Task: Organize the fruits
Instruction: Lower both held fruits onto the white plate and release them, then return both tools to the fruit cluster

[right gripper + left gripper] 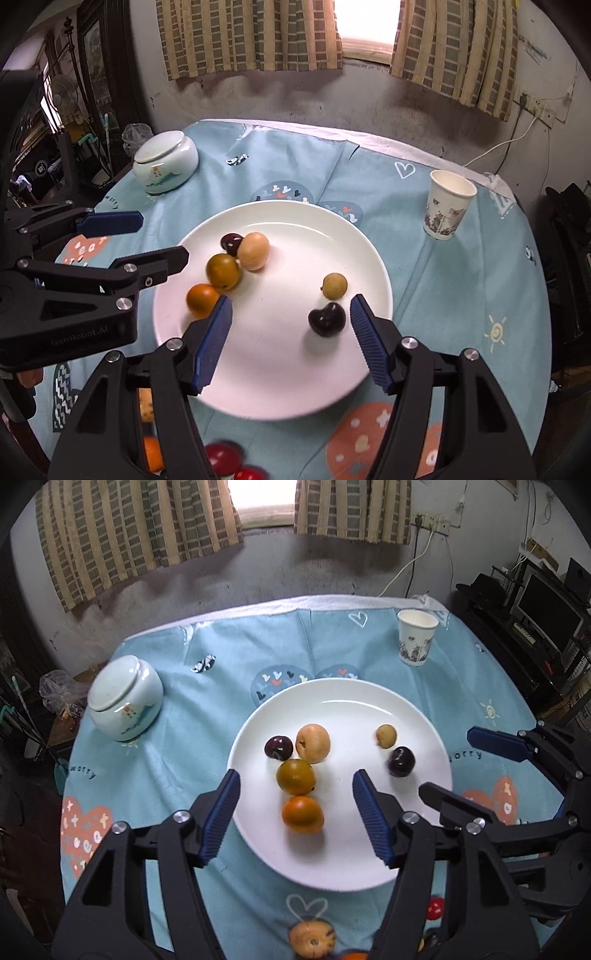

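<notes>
Nearest to you, at the 6 o'clock edge of both wrist views, a few fruits lie on the blue tablecloth (177,760): a speckled tan one (312,938) and some red ones (221,456), partly hidden behind the gripper bodies. I take these to be the pile you draw from, kept close for short reaches.

Your left gripper (295,797) hangs over the near side of the white plate (417,709) with its jaws apart and nothing between the pads; the orange fruit (303,814) sits below the gap, untouched. Your right gripper (290,323) is likewise spread and empty, with the dark cherry (327,319) just inside its right finger, resting on the plate.

On the plate, a row runs from the orange fruit toward 12 o'clock: a yellow-green fruit (295,776), a tan fruit (313,743) and a second dark cherry (279,747), all close together. At 2 o'clock, a small tan fruit (386,735) sits beside the first cherry. That looks like grouping by side, one hand each.

Farther off, the ceramic jar (125,698) at 10 o'clock and the paper cup (416,637) at 1 o'clock stand well clear of the plate.
</notes>
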Demonstrator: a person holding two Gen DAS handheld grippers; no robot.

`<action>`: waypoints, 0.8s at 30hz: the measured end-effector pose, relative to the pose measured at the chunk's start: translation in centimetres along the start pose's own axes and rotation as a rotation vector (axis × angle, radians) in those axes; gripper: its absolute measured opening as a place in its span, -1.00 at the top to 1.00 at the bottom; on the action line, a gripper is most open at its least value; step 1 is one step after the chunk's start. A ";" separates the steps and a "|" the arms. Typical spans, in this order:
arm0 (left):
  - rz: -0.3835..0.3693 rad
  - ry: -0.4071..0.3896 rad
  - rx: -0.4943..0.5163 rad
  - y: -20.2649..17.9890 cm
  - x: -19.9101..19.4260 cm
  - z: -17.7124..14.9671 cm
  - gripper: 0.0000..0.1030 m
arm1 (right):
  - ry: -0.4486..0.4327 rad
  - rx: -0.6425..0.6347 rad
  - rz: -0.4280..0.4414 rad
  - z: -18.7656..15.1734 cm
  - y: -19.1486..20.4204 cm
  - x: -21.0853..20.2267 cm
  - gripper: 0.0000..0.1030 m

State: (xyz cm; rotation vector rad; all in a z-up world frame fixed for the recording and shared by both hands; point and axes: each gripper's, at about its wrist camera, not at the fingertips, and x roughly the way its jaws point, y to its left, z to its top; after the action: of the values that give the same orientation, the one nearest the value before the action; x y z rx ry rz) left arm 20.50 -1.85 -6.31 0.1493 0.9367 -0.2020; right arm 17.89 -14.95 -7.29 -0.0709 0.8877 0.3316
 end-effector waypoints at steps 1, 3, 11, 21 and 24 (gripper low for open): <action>0.003 -0.013 0.005 -0.2 -1.0 -0.4 -0.37 | -0.005 -0.002 -0.005 -0.6 0.3 -1.0 -0.30; 0.017 -0.034 0.011 -0.6 -2.7 -1.1 -0.55 | -0.011 -0.006 -0.014 -1.8 0.7 -2.5 -0.30; 0.001 0.020 -0.010 -0.1 -6.9 -10.7 -0.85 | 0.048 0.145 -0.024 -13.7 0.5 -6.9 -0.29; -0.124 0.260 0.013 -1.0 -7.4 -27.9 -0.85 | 0.190 0.267 -0.066 -29.8 0.8 -8.2 -0.30; -0.113 0.320 0.027 -1.6 -6.6 -29.4 -0.85 | 0.185 0.229 -0.060 -30.1 2.2 -8.5 -0.31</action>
State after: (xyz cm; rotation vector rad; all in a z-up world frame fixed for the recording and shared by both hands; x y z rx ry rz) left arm -6.69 3.57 -18.13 0.1560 1.2623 -0.3014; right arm -10.35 -20.95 -19.64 0.0849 1.0992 0.1673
